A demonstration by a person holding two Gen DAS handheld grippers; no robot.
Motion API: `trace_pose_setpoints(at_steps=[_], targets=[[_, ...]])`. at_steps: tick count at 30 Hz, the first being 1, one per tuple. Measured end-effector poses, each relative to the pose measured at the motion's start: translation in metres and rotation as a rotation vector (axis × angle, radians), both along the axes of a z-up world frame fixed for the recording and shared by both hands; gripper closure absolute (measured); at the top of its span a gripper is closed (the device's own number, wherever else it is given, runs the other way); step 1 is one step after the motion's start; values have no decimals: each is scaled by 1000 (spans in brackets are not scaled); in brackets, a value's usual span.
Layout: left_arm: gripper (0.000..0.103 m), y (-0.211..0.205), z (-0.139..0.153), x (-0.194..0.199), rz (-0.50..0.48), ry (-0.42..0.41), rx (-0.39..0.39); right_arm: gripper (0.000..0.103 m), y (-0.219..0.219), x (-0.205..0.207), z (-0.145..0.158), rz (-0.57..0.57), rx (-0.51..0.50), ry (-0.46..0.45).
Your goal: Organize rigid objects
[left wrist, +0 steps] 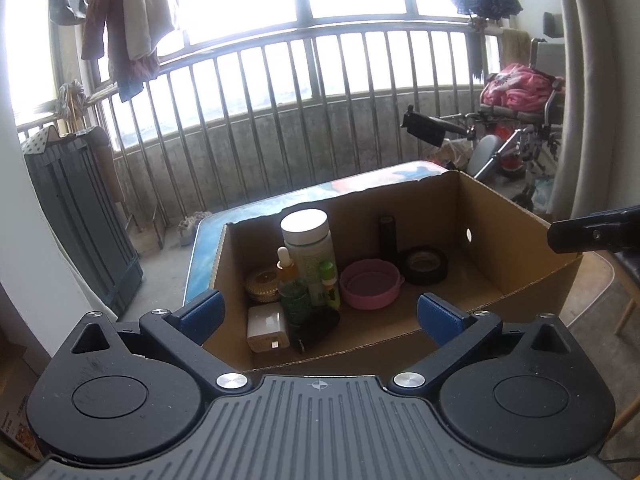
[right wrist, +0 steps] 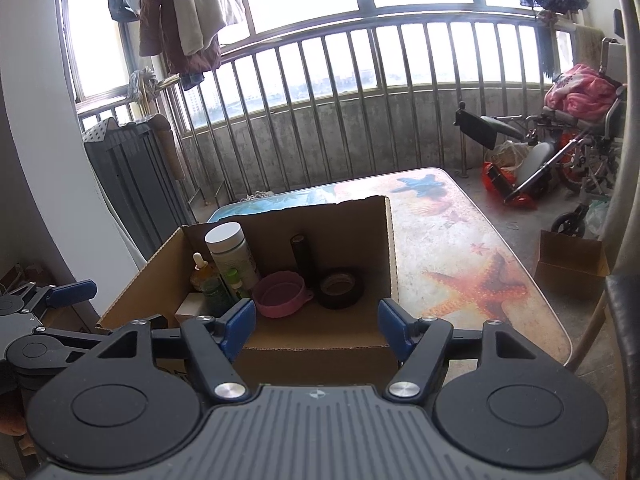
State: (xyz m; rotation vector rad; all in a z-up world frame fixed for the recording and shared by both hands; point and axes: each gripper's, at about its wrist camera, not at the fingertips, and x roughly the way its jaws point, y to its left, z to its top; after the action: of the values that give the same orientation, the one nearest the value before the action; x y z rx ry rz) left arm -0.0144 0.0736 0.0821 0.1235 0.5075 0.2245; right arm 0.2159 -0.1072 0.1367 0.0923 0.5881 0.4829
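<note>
While both hover before the cardboard box (right wrist: 320,236), left gripper (left wrist: 319,316) wide, empty; right gripper (right wrist: 316,326) parted, empty

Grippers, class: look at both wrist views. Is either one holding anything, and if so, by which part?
Nothing is held. The left gripper and right gripper both stand open and empty, in front of the cardboard box of items.

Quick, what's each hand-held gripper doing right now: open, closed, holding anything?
Left hand-held gripper: open, holding nothing, in front of the box.
Right hand-held gripper: open, holding nothing.
</note>
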Motion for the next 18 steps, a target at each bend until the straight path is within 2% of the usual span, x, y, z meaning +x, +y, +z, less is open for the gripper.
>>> trace_pose_setpoints(at_steps=[5,10,18], targets=[[0,-4,-1,0,7,13,22,32,1,-2,0,10,-17,-13],[0,0,-4,5,3,31,-15,32,4,0,-1,17,-14,-13],[0,7,-6,6,43,45,-27,32,6,2,-1,22,-14,-8]])
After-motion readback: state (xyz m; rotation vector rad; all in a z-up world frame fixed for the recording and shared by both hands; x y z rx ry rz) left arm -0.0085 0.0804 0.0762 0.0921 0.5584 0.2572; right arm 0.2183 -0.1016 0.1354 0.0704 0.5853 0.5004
